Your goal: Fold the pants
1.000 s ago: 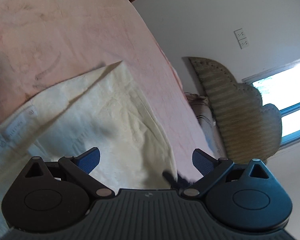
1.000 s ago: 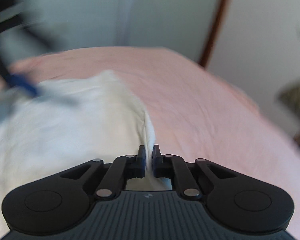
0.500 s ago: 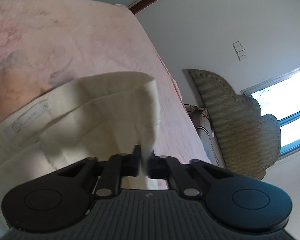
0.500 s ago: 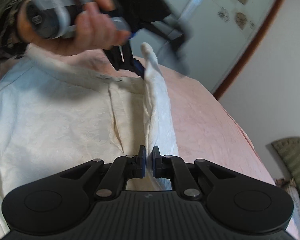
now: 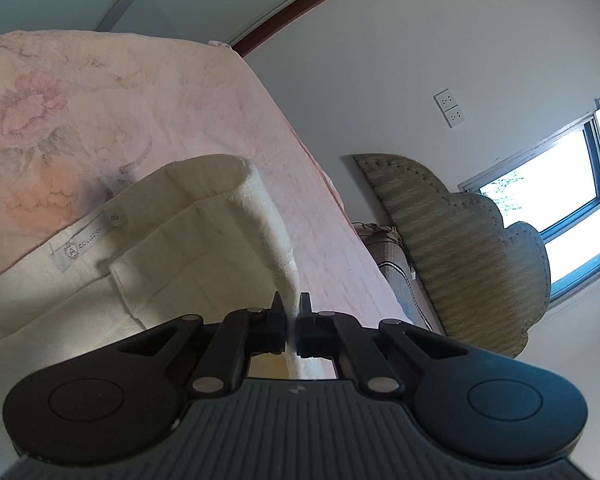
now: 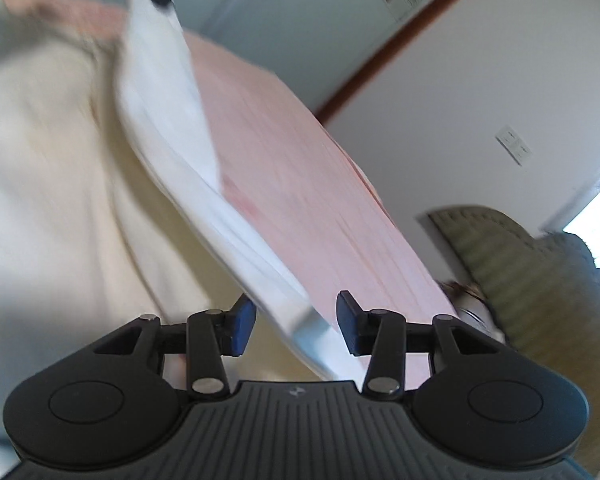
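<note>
Left gripper (image 5: 292, 312) has fingers pressed together, pinching a raised fold of the cream pants (image 5: 204, 216), whose waistband label (image 5: 90, 238) sits at 9 o'clock. The pants lie on the pink bedsheet (image 5: 172, 92). Right gripper (image 6: 296, 320) has fingers spread with the pants' edge (image 6: 172, 128) between them, seemingly not gripped; view blurred.

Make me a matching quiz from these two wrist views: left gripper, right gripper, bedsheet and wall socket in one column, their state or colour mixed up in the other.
Things:
1. left gripper
2. right gripper
3. bedsheet
4. wall socket

States:
A. pink with a faded flower print
B. open, pants edge passing between its fingers
C. white, on the wall
D. shut on the cream pants

Pairs: 1-D, 2-B, 3-A, 4-C
</note>
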Demonstrator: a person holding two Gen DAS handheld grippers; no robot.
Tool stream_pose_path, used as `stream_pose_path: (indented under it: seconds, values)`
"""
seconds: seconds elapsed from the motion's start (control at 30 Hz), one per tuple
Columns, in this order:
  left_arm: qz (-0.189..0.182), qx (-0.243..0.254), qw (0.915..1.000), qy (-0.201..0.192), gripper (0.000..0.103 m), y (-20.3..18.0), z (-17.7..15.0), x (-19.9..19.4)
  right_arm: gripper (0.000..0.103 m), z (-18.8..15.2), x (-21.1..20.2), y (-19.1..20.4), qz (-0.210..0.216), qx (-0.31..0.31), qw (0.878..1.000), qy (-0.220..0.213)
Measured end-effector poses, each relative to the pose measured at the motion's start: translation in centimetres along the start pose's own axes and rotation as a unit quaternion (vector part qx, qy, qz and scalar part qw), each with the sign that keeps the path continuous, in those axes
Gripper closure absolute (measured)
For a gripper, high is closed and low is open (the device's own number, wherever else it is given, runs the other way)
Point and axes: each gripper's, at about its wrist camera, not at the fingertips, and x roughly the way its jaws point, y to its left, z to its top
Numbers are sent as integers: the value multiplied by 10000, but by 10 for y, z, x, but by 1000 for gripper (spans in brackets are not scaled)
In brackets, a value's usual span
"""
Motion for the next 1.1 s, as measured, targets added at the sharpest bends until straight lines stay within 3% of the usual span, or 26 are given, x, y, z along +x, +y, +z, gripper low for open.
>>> stream_pose_path:
  seconds: [0.03,0.07,0.13,0.37,0.57,0.77,0.83,1.1]
  values:
    - [21,25,10000,-2,100,0,-1,-1,63,-2,8,0,-27,-95,9998,179]
    - [44,57,10000,-3,100,-1,-2,-1,81,-5,14,0,15,-116,9995,303]
    - [110,88,9999,-5,100,0,-4,-6,96,-8,18,-2,36,11,9989,462]
    - [20,635,9980,-62,100,9,-17,-64,98,8,-72,13,-40,171,9998,130]
    - [170,834,9964,47,100,36,-40,-118,98,22,-153,61,501,50,9987,23]
    - [637,826,9938,387,100,73,-63,-130,98,14,-168,114,1102,-111,9933,334]
    - [787,669,9935,481,100,86,-66,-129,98,13,-174,128,1109,-102,9930,383]
    - [953,1036,9892,417,99,86,-75,-139,98,14,-185,134,1261,86,9913,377]
